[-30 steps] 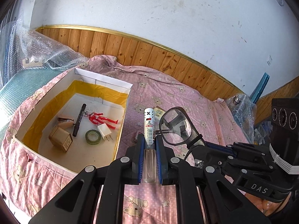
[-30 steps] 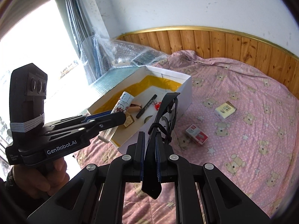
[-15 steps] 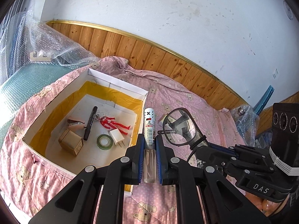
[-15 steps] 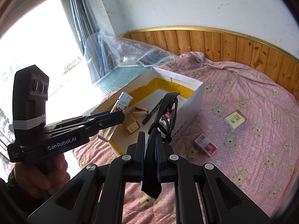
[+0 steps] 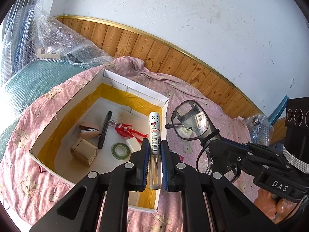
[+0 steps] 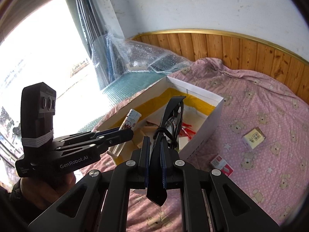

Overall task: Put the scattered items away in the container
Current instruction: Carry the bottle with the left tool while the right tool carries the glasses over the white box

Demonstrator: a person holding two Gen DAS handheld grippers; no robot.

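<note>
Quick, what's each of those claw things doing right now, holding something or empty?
Left gripper: shut on the tube, above the box.
Right gripper: shut on the glasses.

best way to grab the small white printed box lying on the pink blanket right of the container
Grip the small white box across its two opposite side faces, coming straight down from above. It lies flat on the blanket, printed face up, with bare fabric all round it, apart from the red and white pack. Turn the jaws to match its skewed edges.
</note>
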